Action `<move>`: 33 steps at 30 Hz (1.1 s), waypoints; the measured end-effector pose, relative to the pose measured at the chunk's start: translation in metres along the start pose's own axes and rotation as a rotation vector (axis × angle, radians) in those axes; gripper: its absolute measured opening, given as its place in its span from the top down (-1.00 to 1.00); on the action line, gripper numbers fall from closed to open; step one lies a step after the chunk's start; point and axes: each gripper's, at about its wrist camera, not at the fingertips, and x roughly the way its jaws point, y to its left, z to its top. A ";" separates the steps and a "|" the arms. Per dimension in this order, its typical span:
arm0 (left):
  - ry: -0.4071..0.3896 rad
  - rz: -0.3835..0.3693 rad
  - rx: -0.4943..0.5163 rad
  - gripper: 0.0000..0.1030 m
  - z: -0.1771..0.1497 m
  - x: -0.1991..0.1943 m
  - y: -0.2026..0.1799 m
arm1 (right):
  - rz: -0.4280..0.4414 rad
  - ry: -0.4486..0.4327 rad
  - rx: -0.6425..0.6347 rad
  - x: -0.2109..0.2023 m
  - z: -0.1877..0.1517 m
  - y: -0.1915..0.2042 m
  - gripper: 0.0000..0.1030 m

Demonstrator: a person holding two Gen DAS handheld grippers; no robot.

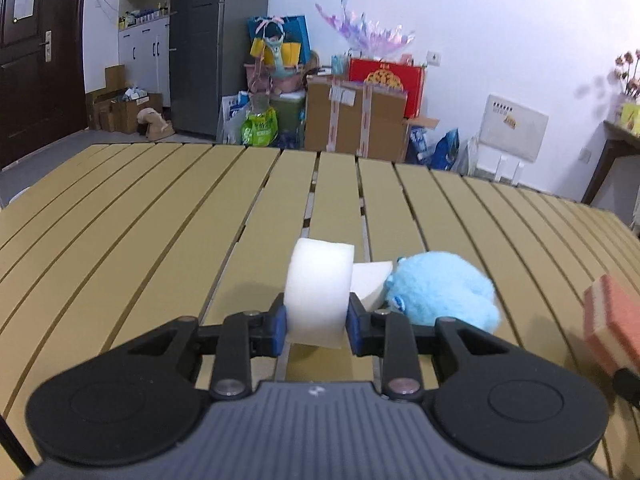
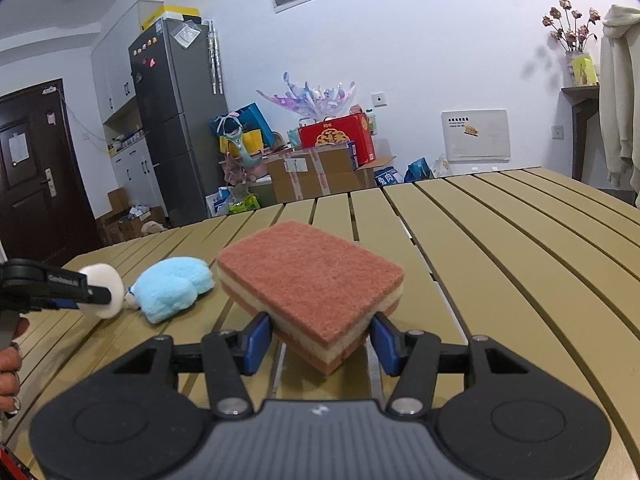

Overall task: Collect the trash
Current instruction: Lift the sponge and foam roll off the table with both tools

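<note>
From my left wrist, my left gripper [image 1: 316, 320] pinches a white foam piece [image 1: 318, 290] above the slatted table [image 1: 160, 216], just beside a blue plush toy [image 1: 444, 290]. From my right wrist, my right gripper [image 2: 320, 340] clamps a pink scouring sponge [image 2: 312, 280].

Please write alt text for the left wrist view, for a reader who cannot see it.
The left gripper is shut on a white foam piece above a slatted table. A blue plush toy lies just right of it.

Blue plush toy [image 1: 444, 288] crowds the slatted table [image 1: 160, 208] centre; the far slats lie open.
</note>
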 end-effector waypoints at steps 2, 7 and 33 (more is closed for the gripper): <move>-0.017 0.011 0.009 0.44 -0.002 -0.007 0.000 | 0.001 0.003 -0.004 0.000 -0.002 0.002 -0.04; -0.047 0.018 0.025 0.44 -0.004 -0.030 0.004 | 0.013 0.014 -0.025 -0.002 0.001 0.006 -0.04; -0.091 -0.001 0.031 0.44 -0.038 -0.185 0.004 | 0.069 -0.019 -0.123 -0.143 0.020 0.050 -0.04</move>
